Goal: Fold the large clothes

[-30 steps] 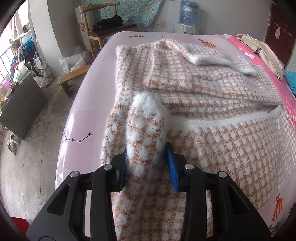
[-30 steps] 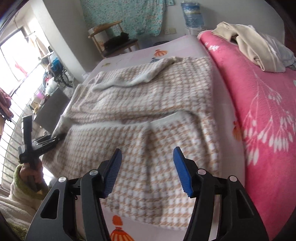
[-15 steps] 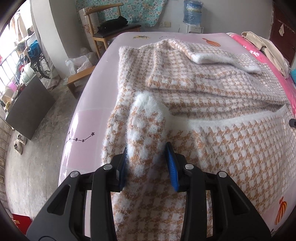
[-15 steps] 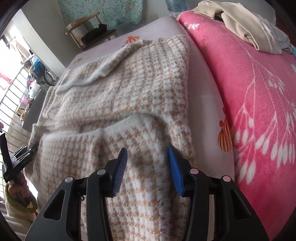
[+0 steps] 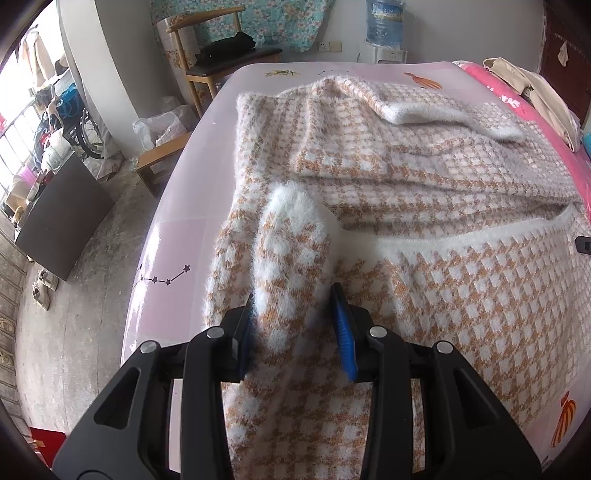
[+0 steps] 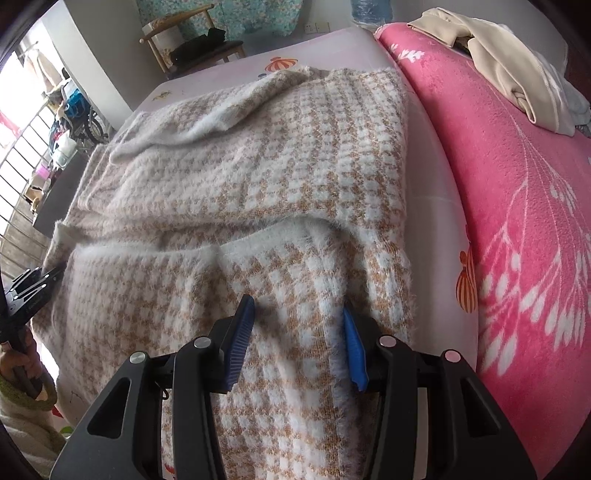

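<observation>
A large fuzzy white-and-tan houndstooth sweater (image 5: 424, 177) lies spread on the pink bed sheet (image 5: 173, 243); it also shows in the right wrist view (image 6: 258, 177). Its near part is folded over the rest. My left gripper (image 5: 295, 306) is shut on a raised bunch of the sweater's left edge. My right gripper (image 6: 299, 325) has its jaws around a raised fold of the sweater's right edge (image 6: 306, 280), with both pads against the fabric. The left gripper also shows in the right wrist view (image 6: 33, 288) at the far left.
A bright pink blanket (image 6: 517, 184) covers the bed's right side, with beige clothes (image 6: 498, 62) piled on it. A wooden chair (image 5: 225, 55) and a water bottle (image 5: 382, 18) stand beyond the bed. Bare floor and a dark board (image 5: 62, 214) lie to the left.
My right gripper came down from above the sweater onto its right edge and closed its jaws around a fold. My left gripper kept its hold and barely moved.
</observation>
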A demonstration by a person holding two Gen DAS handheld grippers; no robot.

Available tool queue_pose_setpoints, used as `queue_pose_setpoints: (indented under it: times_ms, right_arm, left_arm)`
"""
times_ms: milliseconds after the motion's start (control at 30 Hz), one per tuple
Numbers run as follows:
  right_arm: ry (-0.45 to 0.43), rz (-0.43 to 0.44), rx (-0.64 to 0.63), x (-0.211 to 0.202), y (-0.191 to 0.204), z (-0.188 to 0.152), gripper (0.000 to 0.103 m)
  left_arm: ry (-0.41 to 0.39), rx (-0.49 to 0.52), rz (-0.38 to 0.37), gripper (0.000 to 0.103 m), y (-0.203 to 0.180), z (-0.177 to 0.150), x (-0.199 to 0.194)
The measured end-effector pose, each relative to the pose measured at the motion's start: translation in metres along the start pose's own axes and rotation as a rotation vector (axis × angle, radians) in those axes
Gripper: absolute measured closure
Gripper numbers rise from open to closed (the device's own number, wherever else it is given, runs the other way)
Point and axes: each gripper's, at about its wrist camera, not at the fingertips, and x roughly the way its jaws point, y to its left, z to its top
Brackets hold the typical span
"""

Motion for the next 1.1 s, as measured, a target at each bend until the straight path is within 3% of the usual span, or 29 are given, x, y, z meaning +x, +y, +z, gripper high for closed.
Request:
queue_pose_setpoints:
  times_ms: [233,1100]
  right_arm:
    - [0.010,-0.037,-0.017,-0.0002,0.0069,-0.0049,0.059]
    - [0.018,-0.041,-0.011,0.0009,0.0062,-0.0044,0.059]
  left_arm:
    - [0.000,0.000,0.003,0.067,0.0004,0.0004,0.0004]
    - [0.000,0.005,0.008,0.067,-0.0008,-0.0003,-0.0002]
